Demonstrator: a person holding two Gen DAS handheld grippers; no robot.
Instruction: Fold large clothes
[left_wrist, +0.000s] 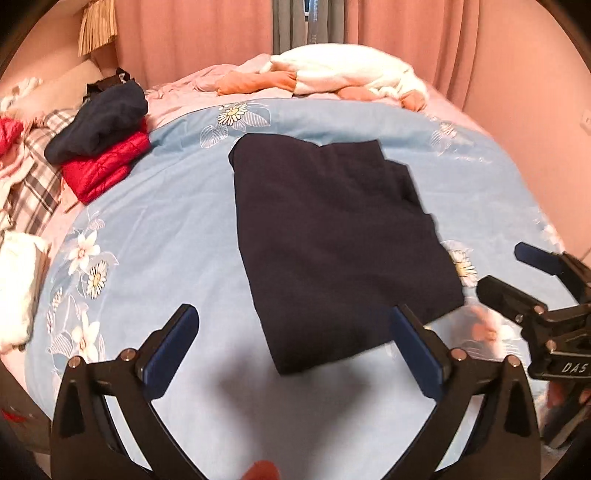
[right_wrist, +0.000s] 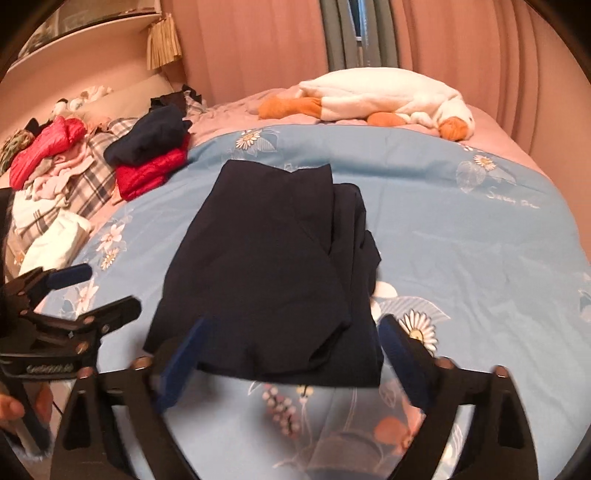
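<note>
Both claws, the left claw and the right claw, stand wide and empty above the bed's near edge. Between them the dark folded garment lies flat mid-bed, probably let go because this fold is done; folded clothes are stacked toward the far left corner.

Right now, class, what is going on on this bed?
A person is folding clothes with a hand-held tool in each hand. A dark navy garment lies folded on the blue floral quilt. Both the left tool and the right tool are open and hold nothing. A folded navy and red pile sits to the left.
</note>
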